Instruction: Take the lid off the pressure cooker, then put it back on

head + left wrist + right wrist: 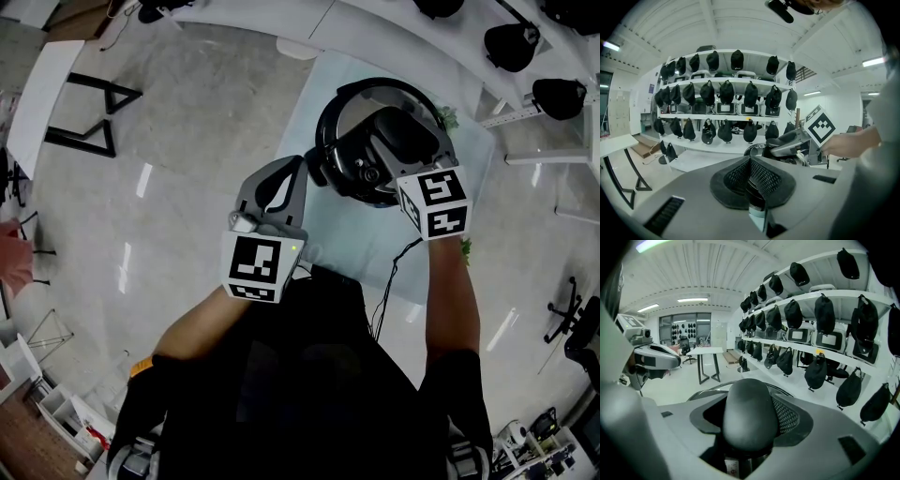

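The pressure cooker (349,101) sits on the pale desk (298,127) ahead of me. My right gripper (392,131) is down over its lid (361,171). In the right gripper view the fingers (788,416) are clamped on either side of the lid's dark, rounded handle (750,412). That is the one sensible place to take hold, since the rest of the lid is a broad smooth disc. I judge the lid to be rigid metal with real weight. The handle's moulded surface looks smooth, so it could slip or let the lid tilt under a light squeeze, and I would want it carried level. My left gripper (281,176) hangs off to the left of the cooker, touching nothing. Its fingers (765,176) are closed pad to pad with nothing between them. What I cannot read is whether the lid is seated, unlocked or already clear of the pot. From the head view the right gripper covers most of it. The right gripper view shows only a thin arc of rim behind the handle, and the left gripper view catches just a sliver of the cooker under the other tool.
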A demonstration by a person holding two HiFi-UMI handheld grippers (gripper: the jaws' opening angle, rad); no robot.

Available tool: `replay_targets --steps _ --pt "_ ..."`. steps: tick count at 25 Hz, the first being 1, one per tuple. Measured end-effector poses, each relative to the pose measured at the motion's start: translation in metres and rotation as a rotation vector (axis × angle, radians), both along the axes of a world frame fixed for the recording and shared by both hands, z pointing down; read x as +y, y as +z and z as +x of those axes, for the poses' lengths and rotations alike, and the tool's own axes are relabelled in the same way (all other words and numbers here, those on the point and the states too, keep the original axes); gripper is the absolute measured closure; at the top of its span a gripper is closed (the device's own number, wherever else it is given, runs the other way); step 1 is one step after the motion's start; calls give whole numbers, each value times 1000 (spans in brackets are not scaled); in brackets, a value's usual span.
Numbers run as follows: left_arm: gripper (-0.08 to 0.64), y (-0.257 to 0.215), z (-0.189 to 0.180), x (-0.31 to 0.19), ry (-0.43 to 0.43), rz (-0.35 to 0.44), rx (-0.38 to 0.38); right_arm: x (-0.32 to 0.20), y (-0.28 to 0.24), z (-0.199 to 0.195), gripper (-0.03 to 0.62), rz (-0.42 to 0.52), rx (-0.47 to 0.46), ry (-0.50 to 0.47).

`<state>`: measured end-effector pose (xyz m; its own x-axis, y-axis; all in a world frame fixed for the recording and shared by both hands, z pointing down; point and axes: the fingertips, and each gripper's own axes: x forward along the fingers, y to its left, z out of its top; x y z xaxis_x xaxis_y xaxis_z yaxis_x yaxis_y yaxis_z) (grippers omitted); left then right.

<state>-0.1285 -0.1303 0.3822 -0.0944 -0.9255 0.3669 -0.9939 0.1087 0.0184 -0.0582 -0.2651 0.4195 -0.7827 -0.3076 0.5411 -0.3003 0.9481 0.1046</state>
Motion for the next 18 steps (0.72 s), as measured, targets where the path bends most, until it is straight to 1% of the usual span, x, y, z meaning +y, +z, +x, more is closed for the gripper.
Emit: replay_targets --steps 4,11,18 --pt "554 -4 2 2 15 6 -1 -2 -7 3 302 -8 -23 64" --pt "552 -10 6 1 53 19 1 6 -25 12 302 -1 -47 128" --pt "552 -15 14 1 111 34 3 24 -33 34 302 4 -53 208"
